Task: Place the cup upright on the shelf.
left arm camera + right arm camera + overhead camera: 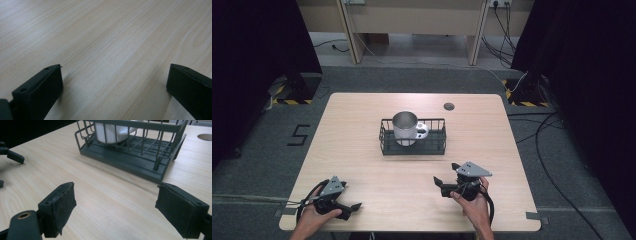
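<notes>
Item: wooden table [362, 150], light grain, rounded corners, with a round cable port [449, 106] near its far edge.

Item: dark wire basket [413, 144], at table centre, well apart from both grippers. Inside it stands a metal mug [405, 127], upright, with a white part toward its right. No brand or label is legible on either.

Writing: a dark "5" [298, 135] marked on the grey floor left of the table.

Item: left gripper [354, 206], at the near left corner, lying low on the table, jaws pointing right. In the left gripper view the jaws are spread wide over bare wood, nothing between them.

Item: right gripper [446, 176], near right of centre, held in a hand [474, 202] that rises from the near edge, jaws pointing left and toward the basket. In the right gripper view the padded jaws stand apart, empty, with the basket beyond them.
</notes>
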`<state>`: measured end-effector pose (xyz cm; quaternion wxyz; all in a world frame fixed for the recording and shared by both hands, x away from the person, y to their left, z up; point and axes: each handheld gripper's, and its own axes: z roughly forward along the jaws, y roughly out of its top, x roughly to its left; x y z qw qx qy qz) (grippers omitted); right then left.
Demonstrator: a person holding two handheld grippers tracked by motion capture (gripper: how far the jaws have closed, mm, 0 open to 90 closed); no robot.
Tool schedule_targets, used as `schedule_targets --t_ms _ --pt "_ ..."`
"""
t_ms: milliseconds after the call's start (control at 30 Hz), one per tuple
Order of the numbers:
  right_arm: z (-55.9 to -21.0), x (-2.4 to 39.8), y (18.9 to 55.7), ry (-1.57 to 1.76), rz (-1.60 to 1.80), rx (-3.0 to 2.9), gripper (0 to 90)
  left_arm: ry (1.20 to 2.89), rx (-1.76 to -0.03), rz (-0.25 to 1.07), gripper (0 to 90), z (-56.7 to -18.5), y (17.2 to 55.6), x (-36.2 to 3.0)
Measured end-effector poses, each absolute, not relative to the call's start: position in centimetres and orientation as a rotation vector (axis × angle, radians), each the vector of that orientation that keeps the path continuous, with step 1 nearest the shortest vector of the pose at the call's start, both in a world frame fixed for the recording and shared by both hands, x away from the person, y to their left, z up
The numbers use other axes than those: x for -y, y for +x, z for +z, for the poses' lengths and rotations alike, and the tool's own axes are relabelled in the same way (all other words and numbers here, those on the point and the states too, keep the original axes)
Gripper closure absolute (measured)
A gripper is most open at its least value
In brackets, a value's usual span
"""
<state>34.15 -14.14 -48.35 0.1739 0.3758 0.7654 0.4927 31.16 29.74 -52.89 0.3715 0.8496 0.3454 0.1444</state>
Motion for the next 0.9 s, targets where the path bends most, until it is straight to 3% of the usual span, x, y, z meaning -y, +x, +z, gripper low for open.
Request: schedule_targets --t_ms 900 --pt "-50.8 14.5 30.8 1.095 1.345 -2.243 15.7 2.179 -0.886 0.372 0.0 -52.9 31.2 -29.7"
